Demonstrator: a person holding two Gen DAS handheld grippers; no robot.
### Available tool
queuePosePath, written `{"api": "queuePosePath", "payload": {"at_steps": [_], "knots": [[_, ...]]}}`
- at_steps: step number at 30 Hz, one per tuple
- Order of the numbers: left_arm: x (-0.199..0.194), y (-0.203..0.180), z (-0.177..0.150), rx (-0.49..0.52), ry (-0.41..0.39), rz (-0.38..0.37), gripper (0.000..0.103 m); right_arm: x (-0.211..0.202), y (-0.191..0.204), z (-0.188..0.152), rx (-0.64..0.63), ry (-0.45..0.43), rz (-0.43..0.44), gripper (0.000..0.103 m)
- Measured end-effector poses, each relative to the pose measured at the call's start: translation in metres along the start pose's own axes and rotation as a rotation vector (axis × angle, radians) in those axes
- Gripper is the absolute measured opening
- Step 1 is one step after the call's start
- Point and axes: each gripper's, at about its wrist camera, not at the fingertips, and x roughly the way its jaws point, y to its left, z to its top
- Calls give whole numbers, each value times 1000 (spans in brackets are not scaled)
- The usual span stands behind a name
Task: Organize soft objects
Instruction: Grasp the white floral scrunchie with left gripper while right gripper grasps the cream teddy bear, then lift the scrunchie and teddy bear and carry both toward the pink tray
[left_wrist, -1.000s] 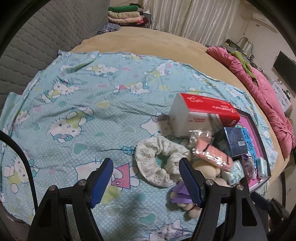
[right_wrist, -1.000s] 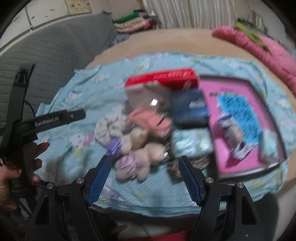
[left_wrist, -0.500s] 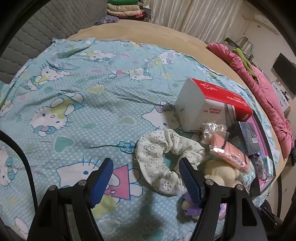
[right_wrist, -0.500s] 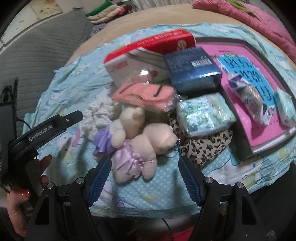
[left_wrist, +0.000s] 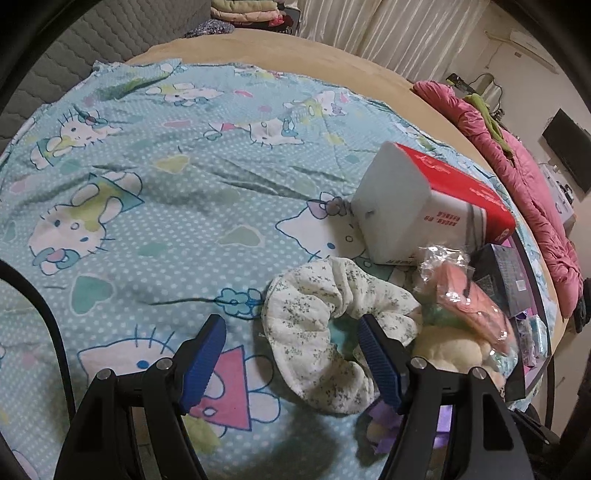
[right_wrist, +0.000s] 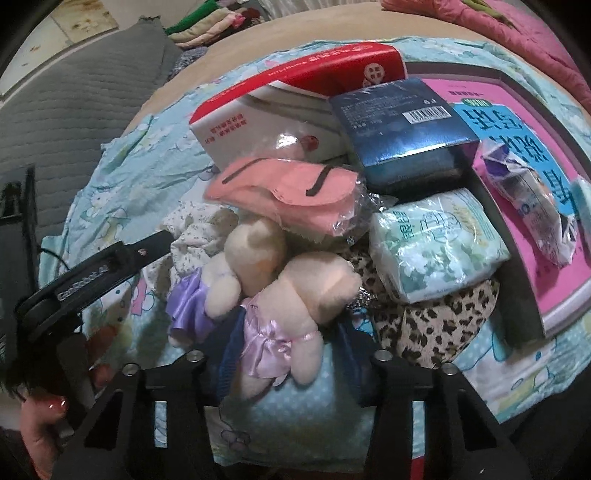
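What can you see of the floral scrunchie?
The scrunchie is a puffy ring of cream cloth with a small grey-green flower print, gathered and wrinkled. It lies flat on the blue sheet, hole up, beside the plush bears, below the tissue box. The open left gripper straddles its near side: one blue finger covers the hole's edge, the other stands off to the left. From the right wrist only a bunched part shows behind the bears.

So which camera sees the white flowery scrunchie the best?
The left wrist view. There the scrunchie lies open as a whole ring on the blue sheet, right by the left gripper. The right wrist view shows only a crumpled bit behind the teddy bears.
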Motion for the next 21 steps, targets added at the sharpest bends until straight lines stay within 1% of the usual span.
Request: {"api": "queuePosePath", "payload": {"at_steps": [5, 7, 8, 9, 10, 11, 12, 13, 14, 17, 21], "knots": [[8, -5, -1, -2, 2, -19, 73, -15, -9, -3, -21, -9, 2, 44], [10, -5, -2, -10, 2, -50, 69, -21, -11, -3, -35, -15, 7, 44], [11, -6, -2, -3, 5, -44, 57, -24, -11, -4, -45, -18, 6, 43], [11, -7, -2, 7, 4, -29, 43, -27, -10, -5, -60, -22, 8, 43], [11, -8, -2, 22, -1, -11, 35, -31, -10, -6, -76, -28, 6, 43], [11, -8, -2, 23, -3, -14, 23, -32, -8, -6, -86, -32, 4, 43], [11, -7, -2, 16, -1, -39, 10, -35, -7, -7, -93, -36, 7, 43], [11, -5, -2, 4, 4, -64, 10, -36, -6, -7, -98, -41, 8, 43], [11, -5, -2, 2, 2, -71, 9, -40, -6, -7, -109, -56, 3, 43], [5, -10, -4, 29, -14, -63, 8, -53, -6, -6, -125, -94, 1, 43], [-16, -17, -6, 30, -61, -71, 8, -69, -6, -1, -139, -151, 0, 43]]}}
